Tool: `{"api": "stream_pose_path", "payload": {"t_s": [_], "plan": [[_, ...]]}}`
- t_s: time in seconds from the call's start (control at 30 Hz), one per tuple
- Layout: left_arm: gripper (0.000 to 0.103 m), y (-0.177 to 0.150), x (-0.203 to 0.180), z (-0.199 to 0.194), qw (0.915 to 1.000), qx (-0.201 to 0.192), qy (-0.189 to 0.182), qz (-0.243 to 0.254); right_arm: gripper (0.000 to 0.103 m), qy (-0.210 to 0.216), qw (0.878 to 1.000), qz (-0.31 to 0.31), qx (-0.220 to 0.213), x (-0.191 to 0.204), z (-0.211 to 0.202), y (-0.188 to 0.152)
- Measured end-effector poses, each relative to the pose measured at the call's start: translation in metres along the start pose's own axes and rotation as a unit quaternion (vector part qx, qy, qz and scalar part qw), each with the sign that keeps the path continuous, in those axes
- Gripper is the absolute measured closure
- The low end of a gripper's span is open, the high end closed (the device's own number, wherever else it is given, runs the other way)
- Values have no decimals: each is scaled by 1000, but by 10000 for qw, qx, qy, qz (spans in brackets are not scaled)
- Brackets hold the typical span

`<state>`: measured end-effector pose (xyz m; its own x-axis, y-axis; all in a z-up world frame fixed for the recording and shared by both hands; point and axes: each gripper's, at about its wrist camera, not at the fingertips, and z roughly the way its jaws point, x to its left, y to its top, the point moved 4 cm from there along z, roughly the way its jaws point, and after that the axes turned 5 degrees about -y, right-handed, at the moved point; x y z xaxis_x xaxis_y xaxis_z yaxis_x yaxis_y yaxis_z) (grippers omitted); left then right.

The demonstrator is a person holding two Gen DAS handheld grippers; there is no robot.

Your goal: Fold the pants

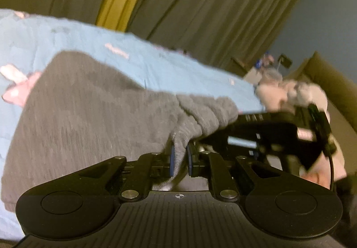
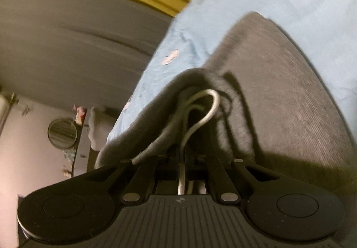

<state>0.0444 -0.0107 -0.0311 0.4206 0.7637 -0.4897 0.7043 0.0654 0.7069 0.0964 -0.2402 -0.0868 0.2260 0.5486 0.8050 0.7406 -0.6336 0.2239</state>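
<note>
Left gripper (image 1: 180,156): jaws pinching the ribbed edge of grey pants (image 1: 89,109), spread on a blue bedsheet (image 1: 156,62). Right gripper (image 2: 183,158): jaws pressed onto the waistband and its white drawstring (image 2: 207,109). Risk: uneven pull bunches the fold; cord slips free.

Dim, yellowish indoor light; motion blur throughout; fisheye bending at edges; hard shadows across grey ribbed fabric pants (image 2: 279,91).

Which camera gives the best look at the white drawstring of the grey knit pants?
The right wrist view: the white drawstring loops out of the grey knit pants above the right gripper. The left wrist view shows only fabric pinched in the left gripper.
</note>
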Motion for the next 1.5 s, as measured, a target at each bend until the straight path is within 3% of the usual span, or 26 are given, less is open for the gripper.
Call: {"api": "stream_pose_path", "payload": {"t_s": [0.07, 0.13, 0.17, 0.2, 0.23, 0.3, 0.33, 0.4, 0.67, 0.73, 0.77, 0.8, 0.87, 0.9, 1.03, 1.07, 1.1, 1.27, 1.4, 1.5], "plan": [[85, -8, 2, 13, 9990, 421, 81, 81, 99, -280, 9988, -42, 410, -8, 8, -2], [76, -14, 1, 26, 9966, 783, 186, 202, 98, -216, 9976, -102, 655, -11, 5, -2], [70, -15, 0, 28, 9963, 807, 185, 247, 95, -220, 9974, -71, 679, -14, -2, 0], [55, -14, -3, 29, 9962, 807, 124, 296, 85, -230, 9978, -25, 621, -17, -11, 4], [48, -14, -6, 30, 9960, 827, -12, 331, 74, -171, 9986, 19, 492, -20, -21, 7], [24, -16, -11, 31, 9950, 868, -176, 467, 4, -282, 9995, 108, 114, -30, -44, 15], [20, -18, -16, 32, 9940, 912, -242, 553, 5, -234, 9996, 108, -69, -34, -54, 17], [13, -19, -21, 36, 9925, 967, -244, 708, 4, -46, 9999, 117, -28, -37, -60, 19], [11, -18, -16, 33, 9944, 869, -457, 395, 5, -191, 9967, -536, 582, -15, -22, 11], [11, -17, -16, 34, 9945, 860, -470, 376, 26, -324, 9950, -663, 670, -7, -17, 11], [10, -18, -16, 35, 9944, 867, -467, 379, 49, -363, 9929, -883, 716, -1, -17, 9], [10, -18, -15, 36, 9943, 882, -468, 372, 52, -419, 9915, -1026, 678, 4, -16, 9], [9, -17, -12, 34, 9942, 881, -510, 339, 48, -434, 9907, -1082, 704, 5, -14, 9], [9, -17, -12, 35, 9942, 882, -529, 314, 41, -396, 9913, -984, 774, 1, -11, 10], [8, -17, -8, 35, 9943, 875, -565, 249, 38, -136, 9931, -505, 1045, -10, 5, 11], [8, -17, -8, 34, 9944, 868, -560, 242, 44, -166, 9933, -501, 1024, -7, 9, 10], [9, -17, -8, 34, 9946, 858, -538, 235, 56, -251, 9933, -556, 979, -4, 12, 8], [9, -11, -3, 4, 9974, 715, -125, 48, 64, -575, 9894, -1159, 663, 23, 9, 2], [8, -11, 14, -40, 9957, 350, 756, 405, 65, -306, 9902, -1349, 182, 53, -13, 6], [8, -13, 37, -58, 9905, 346, 1314, 227, 65, 14, 9923, -1238, -60, 73, -29, 14]]}}
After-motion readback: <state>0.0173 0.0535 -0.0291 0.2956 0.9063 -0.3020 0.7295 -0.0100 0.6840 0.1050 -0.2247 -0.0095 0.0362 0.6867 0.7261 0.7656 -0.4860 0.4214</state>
